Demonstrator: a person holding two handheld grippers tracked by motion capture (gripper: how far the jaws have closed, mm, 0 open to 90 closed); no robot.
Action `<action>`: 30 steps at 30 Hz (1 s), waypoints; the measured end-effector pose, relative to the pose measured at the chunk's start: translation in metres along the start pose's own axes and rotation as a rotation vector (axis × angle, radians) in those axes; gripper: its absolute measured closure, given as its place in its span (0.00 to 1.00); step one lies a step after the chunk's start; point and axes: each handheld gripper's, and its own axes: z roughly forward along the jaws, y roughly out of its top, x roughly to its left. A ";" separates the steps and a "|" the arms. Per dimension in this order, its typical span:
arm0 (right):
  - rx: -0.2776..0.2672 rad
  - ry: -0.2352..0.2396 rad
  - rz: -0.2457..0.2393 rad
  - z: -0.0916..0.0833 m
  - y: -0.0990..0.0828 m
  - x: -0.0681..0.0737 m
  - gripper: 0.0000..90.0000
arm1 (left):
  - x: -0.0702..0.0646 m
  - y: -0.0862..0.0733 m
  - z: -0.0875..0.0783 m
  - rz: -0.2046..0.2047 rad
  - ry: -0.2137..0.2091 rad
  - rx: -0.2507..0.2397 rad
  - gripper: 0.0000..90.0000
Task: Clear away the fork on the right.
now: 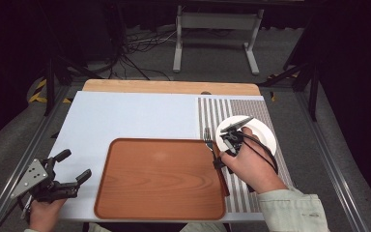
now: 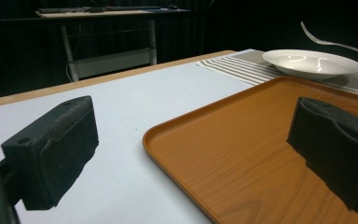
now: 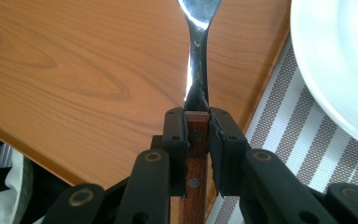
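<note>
A fork with a brown wooden handle is clamped in my right gripper, which is shut on the top of the handle. The fork points away over the right rim of the orange wood-grain tray, just left of the white plate. In the left gripper view its tines stand raised near the plate. My left gripper rests open at the table's front left, left of the tray, with nothing between its jaws.
The plate sits on a striped placemat at the right; the tray lies on a pale blue table cover. Beyond the wooden far edge are a white stand's legs and floor cables.
</note>
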 end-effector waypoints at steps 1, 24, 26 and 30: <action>0.000 -0.001 0.006 0.001 0.000 0.001 0.87 | 0.000 0.000 0.000 0.000 0.000 0.000 0.03; 0.102 0.008 0.065 0.051 0.000 0.003 0.87 | 0.000 0.000 0.000 0.002 -0.002 -0.002 0.03; 0.106 0.005 0.064 0.053 0.000 0.003 0.86 | 0.000 0.000 -0.001 0.004 -0.002 0.000 0.03; 0.118 -0.002 0.064 0.056 -0.001 0.004 0.87 | 0.000 0.000 -0.001 0.005 -0.002 0.000 0.03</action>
